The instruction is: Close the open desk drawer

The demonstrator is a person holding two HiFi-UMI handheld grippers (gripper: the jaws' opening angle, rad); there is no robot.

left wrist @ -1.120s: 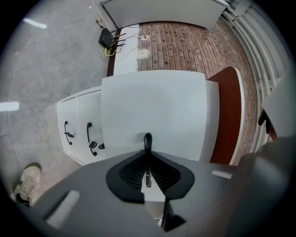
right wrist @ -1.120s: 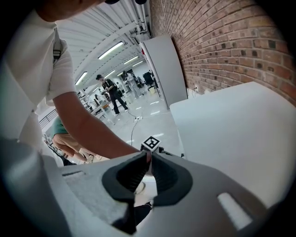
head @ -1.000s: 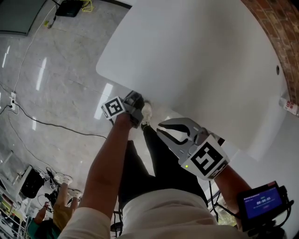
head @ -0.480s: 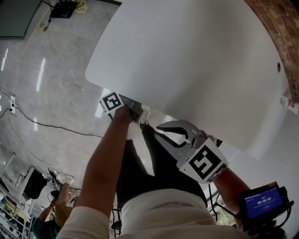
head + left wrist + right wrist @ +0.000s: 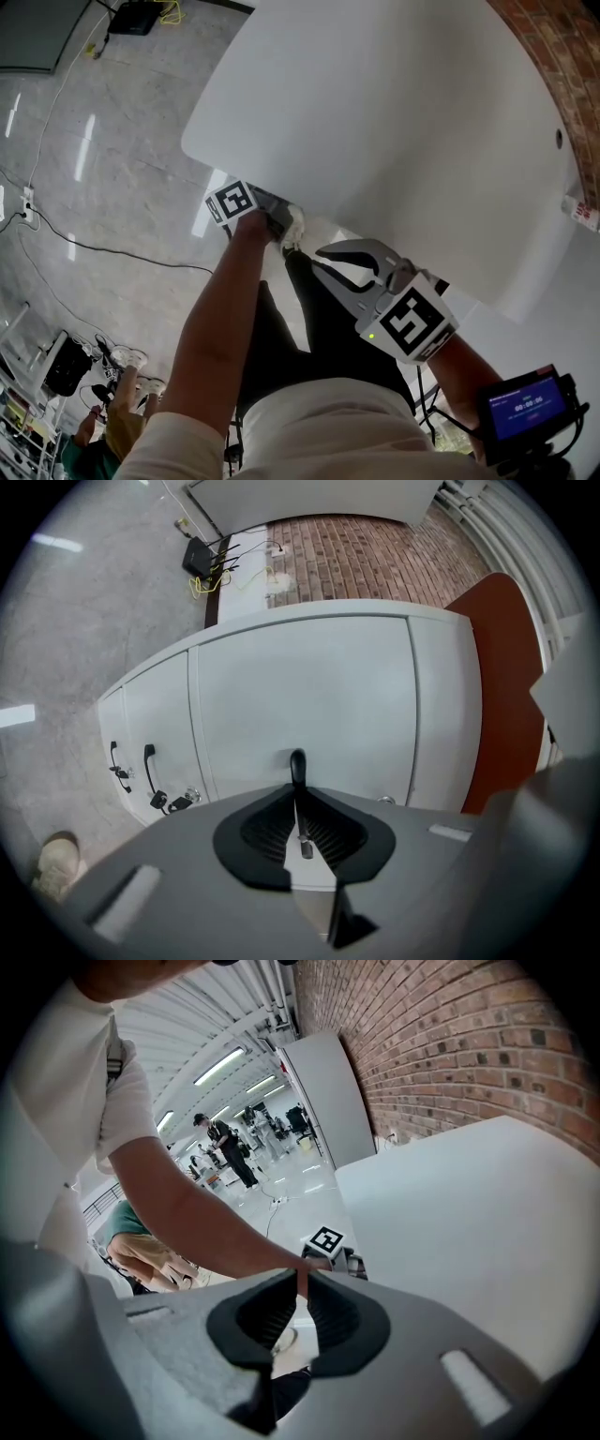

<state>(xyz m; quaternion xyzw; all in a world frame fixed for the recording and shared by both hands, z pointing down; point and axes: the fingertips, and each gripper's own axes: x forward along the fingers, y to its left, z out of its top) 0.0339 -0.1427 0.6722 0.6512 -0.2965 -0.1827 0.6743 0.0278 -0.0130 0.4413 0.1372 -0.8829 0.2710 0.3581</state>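
The white desk (image 5: 394,122) fills the upper right of the head view. My left gripper's marker cube (image 5: 232,203) sits at the desk's near edge, with its jaws hidden under the top. In the left gripper view, my left gripper (image 5: 297,797) is shut. Its tips are right at a black drawer handle (image 5: 297,764) on a white drawer front (image 5: 300,696). I cannot tell whether the tips touch the front. My right gripper (image 5: 322,253) hangs shut and empty in front of the desk, above the person's legs. Its own view shows the right gripper (image 5: 303,1279) pointing toward the left gripper's cube (image 5: 325,1239).
Two more black handles (image 5: 148,761) and a key in a lock (image 5: 178,802) are on the cabinet front to the left. A brick wall (image 5: 562,56) runs behind the desk. Cables (image 5: 103,248) lie on the glossy floor. People (image 5: 225,1152) stand far off in the hall.
My left gripper went further under the desk edge, then came back slightly toward me. The right gripper stayed nearly where it was.
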